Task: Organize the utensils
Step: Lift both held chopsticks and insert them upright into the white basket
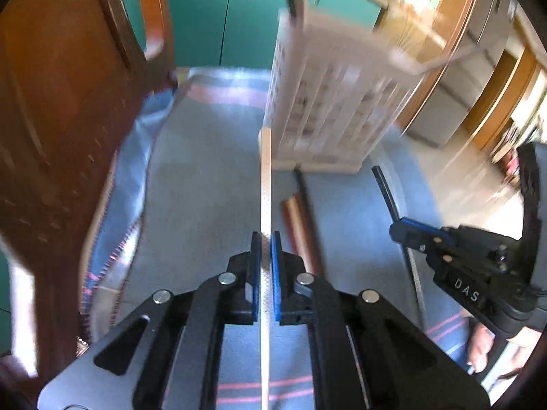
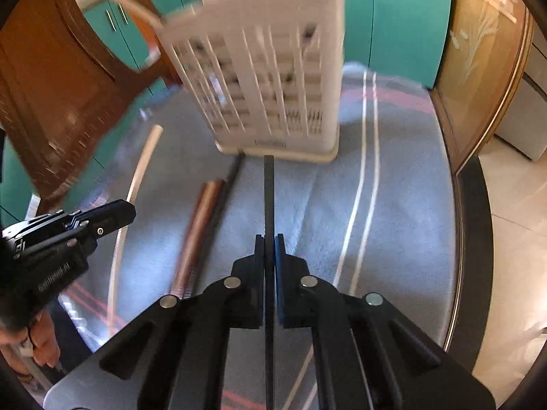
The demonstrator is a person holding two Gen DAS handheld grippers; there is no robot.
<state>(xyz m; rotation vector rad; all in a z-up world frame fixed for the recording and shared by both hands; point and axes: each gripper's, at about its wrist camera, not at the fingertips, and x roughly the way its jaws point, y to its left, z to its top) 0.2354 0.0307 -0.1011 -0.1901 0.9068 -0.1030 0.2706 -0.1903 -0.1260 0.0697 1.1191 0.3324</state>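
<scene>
You've got one stick per tool: your left tool (image 1: 266, 239) is clamped tight on the white chopstick (image 1: 265, 184), your right tool (image 2: 270, 241) on the black chopstick (image 2: 269, 191). Both point at the slotted white holder (image 2: 273, 78) on the worktop (image 2: 403, 177), probably for dropping in. A brown stick (image 2: 200, 225) lies between, blurry.

A blue-grey cloth (image 2: 403, 184) with pale and pink stripes is covering the round table (image 2: 475, 239). Teal cabinet doors (image 1: 218, 17) are standing at twelve o'clock, a brown wooden chair (image 1: 61, 109) is sitting at nine, and a glass-fronted wooden cabinet (image 2: 485, 68) is showing at two.
</scene>
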